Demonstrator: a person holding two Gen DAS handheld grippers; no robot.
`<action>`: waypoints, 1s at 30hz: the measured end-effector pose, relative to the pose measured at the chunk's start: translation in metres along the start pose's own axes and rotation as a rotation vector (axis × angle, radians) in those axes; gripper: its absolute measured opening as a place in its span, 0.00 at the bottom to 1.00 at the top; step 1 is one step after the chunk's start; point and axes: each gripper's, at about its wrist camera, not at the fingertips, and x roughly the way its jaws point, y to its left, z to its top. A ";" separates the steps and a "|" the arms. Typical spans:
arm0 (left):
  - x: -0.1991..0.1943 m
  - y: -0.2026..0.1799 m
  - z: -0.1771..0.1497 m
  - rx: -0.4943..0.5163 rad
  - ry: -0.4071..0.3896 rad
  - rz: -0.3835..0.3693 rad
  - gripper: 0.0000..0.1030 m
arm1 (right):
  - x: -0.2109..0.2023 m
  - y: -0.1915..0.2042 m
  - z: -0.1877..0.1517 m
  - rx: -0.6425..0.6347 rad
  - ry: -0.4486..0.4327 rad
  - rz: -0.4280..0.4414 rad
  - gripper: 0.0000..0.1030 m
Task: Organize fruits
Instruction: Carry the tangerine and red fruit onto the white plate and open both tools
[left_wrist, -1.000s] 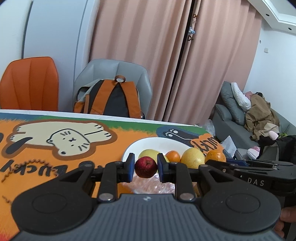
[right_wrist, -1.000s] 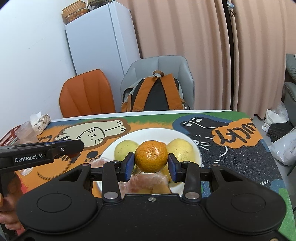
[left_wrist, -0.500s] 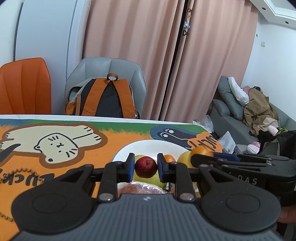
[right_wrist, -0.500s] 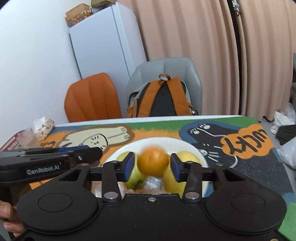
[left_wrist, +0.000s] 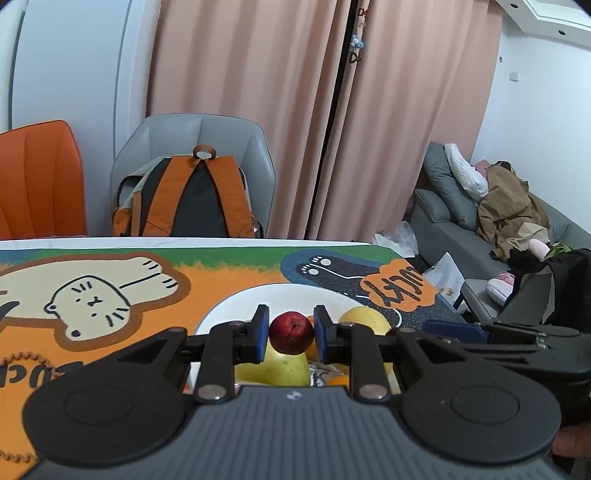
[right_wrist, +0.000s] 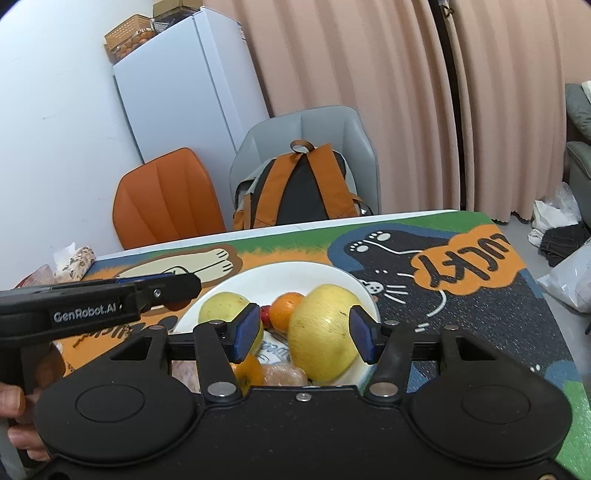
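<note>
A white plate (left_wrist: 236, 308) holds several fruits. My left gripper (left_wrist: 291, 333) is shut on a small red apple (left_wrist: 291, 331) and holds it over the plate, above a yellow-green pear (left_wrist: 277, 369). In the right wrist view my right gripper (right_wrist: 301, 334) is open and empty above the plate (right_wrist: 258, 275). Below it lie a large yellow pear (right_wrist: 321, 332), a second yellow-green pear (right_wrist: 221, 308) and an orange (right_wrist: 286, 308). The left gripper's arm (right_wrist: 96, 302) shows at the left there, and a bit of the red apple (right_wrist: 265, 313).
The table carries a colourful cartoon cat mat (left_wrist: 92, 299). Plastic-wrapped fruit (right_wrist: 284, 374) lies at the plate's near edge. A grey chair with an orange backpack (left_wrist: 188, 195) and an orange chair (left_wrist: 37, 181) stand behind the table. A sofa (left_wrist: 480, 221) is at right.
My right gripper has opened and let go of the orange, which now lies on the plate. My left gripper has moved right over the plate with the apple.
</note>
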 end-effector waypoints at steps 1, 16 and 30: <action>0.001 -0.001 0.000 0.002 0.003 -0.002 0.23 | -0.001 -0.001 -0.001 0.001 0.000 -0.001 0.52; 0.008 -0.013 0.005 -0.015 0.027 -0.019 0.31 | -0.012 -0.016 -0.009 0.031 0.009 -0.021 0.52; -0.029 0.001 -0.003 -0.062 0.033 0.048 0.61 | -0.031 -0.005 -0.012 0.034 0.010 0.004 0.53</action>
